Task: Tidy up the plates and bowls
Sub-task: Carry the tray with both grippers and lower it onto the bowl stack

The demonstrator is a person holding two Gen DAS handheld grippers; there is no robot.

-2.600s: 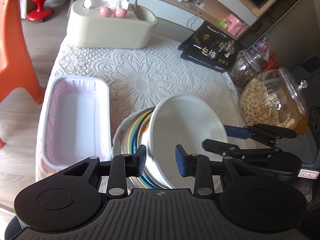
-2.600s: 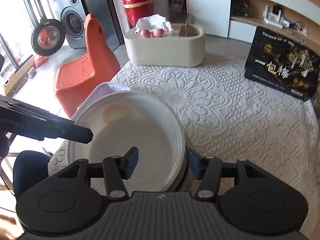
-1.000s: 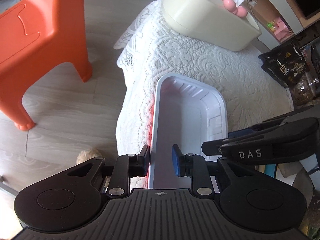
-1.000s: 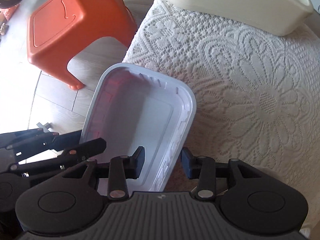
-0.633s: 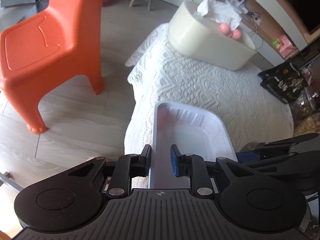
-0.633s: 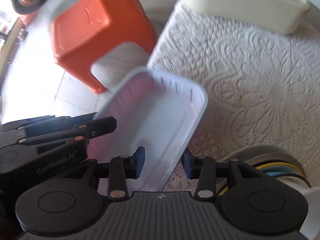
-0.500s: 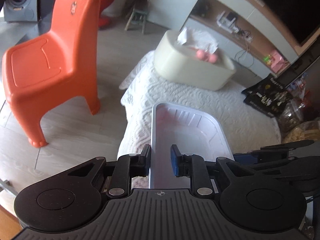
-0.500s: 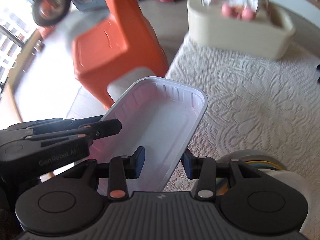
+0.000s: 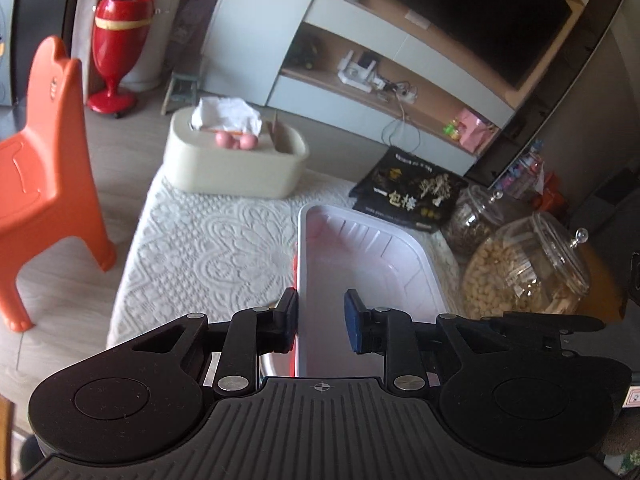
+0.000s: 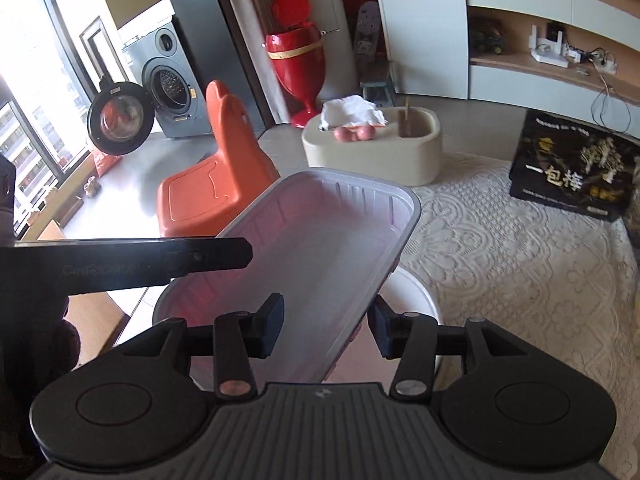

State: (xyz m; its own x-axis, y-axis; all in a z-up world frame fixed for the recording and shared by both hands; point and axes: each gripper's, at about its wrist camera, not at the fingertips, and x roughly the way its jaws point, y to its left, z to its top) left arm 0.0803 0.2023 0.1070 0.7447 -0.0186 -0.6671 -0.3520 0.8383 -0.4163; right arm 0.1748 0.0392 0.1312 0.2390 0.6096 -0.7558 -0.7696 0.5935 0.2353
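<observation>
A white plastic tray (image 9: 360, 264) hangs tilted above the lace-covered table (image 9: 208, 252), its far end raised. My left gripper (image 9: 321, 320) has the tray's left rim between its pads, and its jaws are opening. My right gripper (image 10: 326, 326) straddles the tray's (image 10: 320, 232) right rim, one pad inside and one outside, and its jaws are opening too. Under the tray's near end sits a white bowl (image 10: 416, 300), mostly hidden by the tray. The left gripper's black finger (image 10: 160, 260) shows at the left of the right wrist view.
A beige tissue box (image 9: 236, 164) stands at the table's far end. A black printed box (image 9: 408, 196) and glass jars (image 9: 524, 268) line the right side. An orange chair (image 9: 44, 184) stands on the floor to the left.
Both grippers have risen with the tray and carried it right, from the table's left edge to above the bowl. Both views now point less steeply down and take in more of the room.
</observation>
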